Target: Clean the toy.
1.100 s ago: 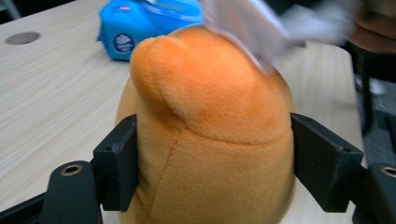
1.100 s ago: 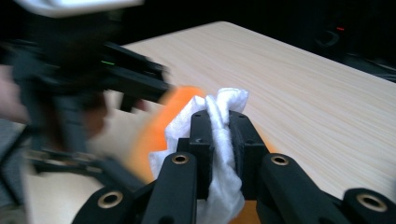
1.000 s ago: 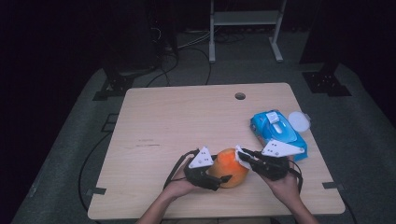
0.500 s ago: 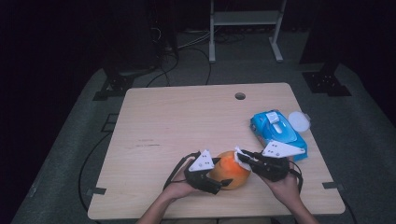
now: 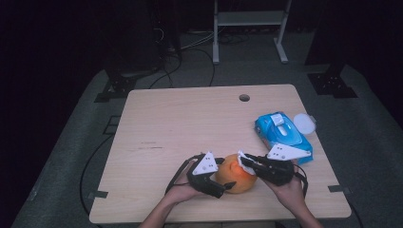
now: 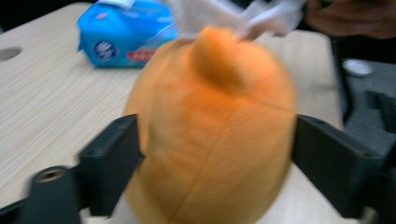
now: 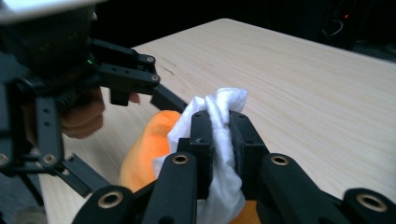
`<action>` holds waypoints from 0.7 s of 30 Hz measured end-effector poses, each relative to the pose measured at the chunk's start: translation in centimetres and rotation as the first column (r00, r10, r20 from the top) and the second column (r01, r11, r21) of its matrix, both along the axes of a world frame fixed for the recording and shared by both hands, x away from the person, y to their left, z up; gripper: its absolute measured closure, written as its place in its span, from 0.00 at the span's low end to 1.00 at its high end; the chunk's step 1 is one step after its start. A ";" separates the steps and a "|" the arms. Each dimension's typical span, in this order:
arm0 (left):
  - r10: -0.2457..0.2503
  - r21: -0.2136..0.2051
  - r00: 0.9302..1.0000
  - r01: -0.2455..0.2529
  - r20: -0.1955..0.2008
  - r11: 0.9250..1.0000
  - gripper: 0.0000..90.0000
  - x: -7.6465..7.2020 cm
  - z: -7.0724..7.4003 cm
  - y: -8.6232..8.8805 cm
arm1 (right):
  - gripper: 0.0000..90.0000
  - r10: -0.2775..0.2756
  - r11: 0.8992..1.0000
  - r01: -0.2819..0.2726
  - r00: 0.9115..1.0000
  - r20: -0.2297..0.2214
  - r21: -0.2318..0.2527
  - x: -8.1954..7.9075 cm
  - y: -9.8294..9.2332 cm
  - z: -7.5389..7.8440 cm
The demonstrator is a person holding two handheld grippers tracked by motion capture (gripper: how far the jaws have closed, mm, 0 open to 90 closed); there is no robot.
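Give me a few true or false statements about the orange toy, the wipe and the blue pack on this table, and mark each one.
1. The right gripper is shut on a white wipe. True.
2. The wipe is held against the orange toy. True.
3. The blue pack lies at the table's left edge. False: it lies near the right edge of the table, beyond the right gripper.
4. The left gripper is far from the toy. False: its jaws stand on either side of the toy and have just been opening.
5. A white lid lies beside the blue pack. True.
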State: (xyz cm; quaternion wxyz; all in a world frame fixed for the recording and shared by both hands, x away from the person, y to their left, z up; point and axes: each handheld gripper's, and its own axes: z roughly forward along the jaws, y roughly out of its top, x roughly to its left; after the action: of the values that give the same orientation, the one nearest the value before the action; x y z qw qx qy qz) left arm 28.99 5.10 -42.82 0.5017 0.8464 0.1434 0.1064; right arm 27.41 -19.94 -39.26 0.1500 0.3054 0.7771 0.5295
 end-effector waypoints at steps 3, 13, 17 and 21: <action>-0.029 0.009 0.999 0.029 0.023 1.000 0.21 -0.4 -0.4 -0.4 | 0.89 0.036 0.999 -0.035 0.999 -0.024 0.041 -0.2 0.4 0.1; -0.082 0.082 0.988 0.072 0.128 0.994 0.36 -2.0 -0.6 -1.0 | 0.89 -0.018 1.000 0.018 0.998 -0.065 0.000 1.0 -1.1 -0.2; -0.057 0.071 0.988 0.047 0.142 0.996 0.24 -2.0 -0.9 -1.5 | 0.89 0.039 0.998 -0.035 0.995 -0.090 0.043 0.5 -0.8 0.0; -0.077 0.093 0.983 0.062 0.166 0.994 0.29 -2.4 -0.9 -1.6 | 0.89 0.093 0.996 -0.093 0.994 -0.062 0.002 0.0 1.2 0.1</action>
State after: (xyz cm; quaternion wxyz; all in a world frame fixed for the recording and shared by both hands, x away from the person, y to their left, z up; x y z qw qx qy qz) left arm 26.64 3.54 -43.72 0.4778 0.8600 0.0659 0.1668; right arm 27.46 -18.70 -39.13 0.1012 0.2849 0.7950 0.5258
